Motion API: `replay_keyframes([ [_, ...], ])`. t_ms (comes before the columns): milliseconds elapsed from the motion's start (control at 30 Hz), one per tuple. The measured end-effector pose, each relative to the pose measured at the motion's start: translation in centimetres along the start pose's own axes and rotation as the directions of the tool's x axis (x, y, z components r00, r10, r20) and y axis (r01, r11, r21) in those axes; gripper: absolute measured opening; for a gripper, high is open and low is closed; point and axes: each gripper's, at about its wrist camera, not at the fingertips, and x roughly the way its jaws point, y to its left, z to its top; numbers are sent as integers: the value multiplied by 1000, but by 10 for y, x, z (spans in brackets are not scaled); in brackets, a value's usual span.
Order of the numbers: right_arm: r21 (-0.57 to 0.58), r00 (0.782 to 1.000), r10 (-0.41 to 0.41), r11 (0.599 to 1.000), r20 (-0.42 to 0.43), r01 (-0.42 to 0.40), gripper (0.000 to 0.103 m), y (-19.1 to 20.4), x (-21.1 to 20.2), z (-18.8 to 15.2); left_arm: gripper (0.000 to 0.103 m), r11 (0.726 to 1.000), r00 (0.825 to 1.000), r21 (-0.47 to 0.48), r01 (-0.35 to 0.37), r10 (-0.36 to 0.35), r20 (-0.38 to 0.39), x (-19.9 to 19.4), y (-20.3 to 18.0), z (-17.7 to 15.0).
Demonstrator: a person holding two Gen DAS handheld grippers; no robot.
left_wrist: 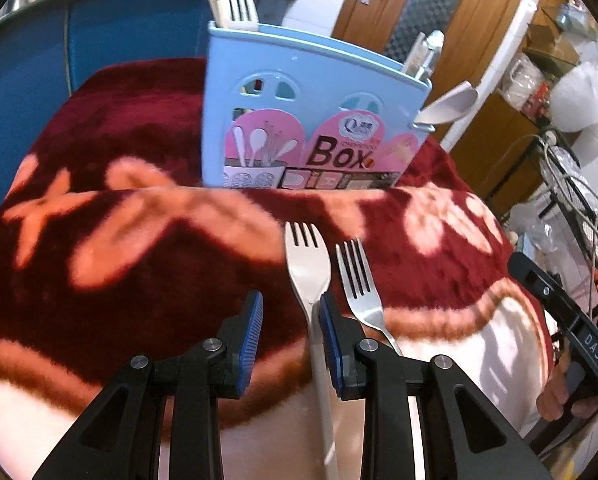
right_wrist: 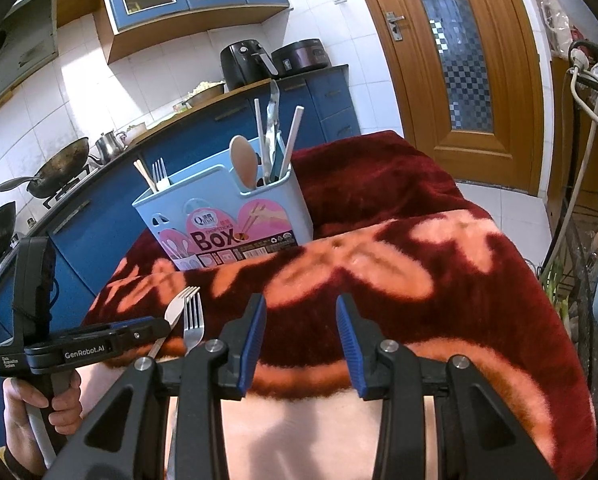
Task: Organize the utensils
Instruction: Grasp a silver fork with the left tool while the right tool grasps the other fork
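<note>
A white plastic fork (left_wrist: pixel 308 268) and a steel fork (left_wrist: pixel 359 280) lie side by side on the red floral blanket (left_wrist: pixel 139 264). My left gripper (left_wrist: pixel 291 316) is open; its right finger touches the white fork's neck, and the fork lies just inside that finger. A light blue utensil box (left_wrist: pixel 311 120) stands behind, holding chopsticks, a fork and spoons. In the right wrist view the box (right_wrist: pixel 227 216) stands far ahead, both forks (right_wrist: pixel 187 316) lie at the left by my left gripper, and my right gripper (right_wrist: pixel 301 320) is open and empty above the blanket.
A blue kitchen counter (right_wrist: pixel 99 208) with woks and a kettle runs behind on the left. A wooden door (right_wrist: pixel 459 60) is at the back right. A wire rack (right_wrist: pixel 587 160) with cables and bags stands at the right edge.
</note>
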Motion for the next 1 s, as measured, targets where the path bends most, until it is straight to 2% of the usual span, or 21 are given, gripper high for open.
replay_keyframes([
  [67, 3, 1000, 2, 1000, -3, -2, 39, -1, 1, -1, 30, 1000, 1000, 26, -3, 3, -18, 1, -4, 0],
  [300, 5, 1000, 5, 1000, -3, -5, 39, -2, 1, -1, 29, 985, 992, 154, -77, 91, -85, 11, -25, 5],
  [400, 6, 1000, 10, 1000, -3, -10, 39, -2, 0, -2, 23, 975, 987, 193, -113, 133, -92, 15, -31, 7],
  [500, 5, 1000, 11, 1000, -3, -11, 39, -2, -1, -3, 12, 972, 987, 206, -116, 137, -89, 17, -35, 8],
  [667, -5, 1000, 11, 1000, -12, -11, 39, -1, -1, -4, 8, 989, 995, 132, -74, 81, -50, 12, -24, 5],
  [800, -38, 1000, 10, 999, -26, -11, 39, 7, -3, -6, 8, 1000, 1000, 14, -17, 17, 3, -1, -5, -2],
  [1000, -85, 996, 28, 996, -82, -35, 40, 25, 2, -5, 8, 997, 996, -77, -1, 8, 93, -24, 14, -16],
])
